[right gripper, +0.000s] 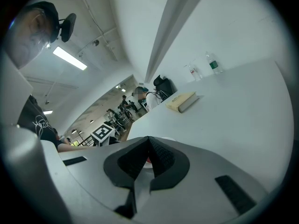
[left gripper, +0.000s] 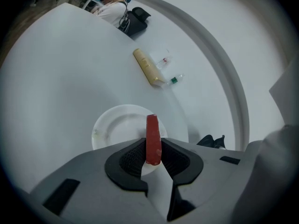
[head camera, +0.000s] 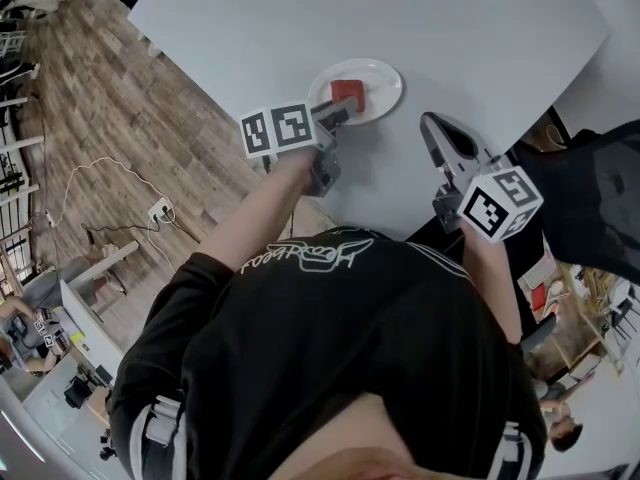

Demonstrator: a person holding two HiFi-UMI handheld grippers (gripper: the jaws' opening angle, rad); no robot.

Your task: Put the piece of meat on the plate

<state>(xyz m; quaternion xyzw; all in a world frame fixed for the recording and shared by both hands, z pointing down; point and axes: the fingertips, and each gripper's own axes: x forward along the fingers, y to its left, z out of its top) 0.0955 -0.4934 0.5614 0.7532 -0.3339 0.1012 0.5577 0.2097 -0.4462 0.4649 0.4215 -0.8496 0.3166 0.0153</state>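
We are gripping the piece of meat (left gripper: 153, 136) in the left gripper's (left gripper: 153, 148) jaws above the plate (left gripper: 112, 125), centre frame. We are holding the right gripper's (right gripper: 148, 143) jaws closed, empty.

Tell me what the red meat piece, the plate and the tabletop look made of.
The piece of meat is likely a plastic or rubber toy: uniform red, smooth, standing stiff as a flat slab. The plate is white and slightly glossy, so ceramic or plastic; the look leaves it open. The table is smooth, matte pale grey with no grain, probably laminate.
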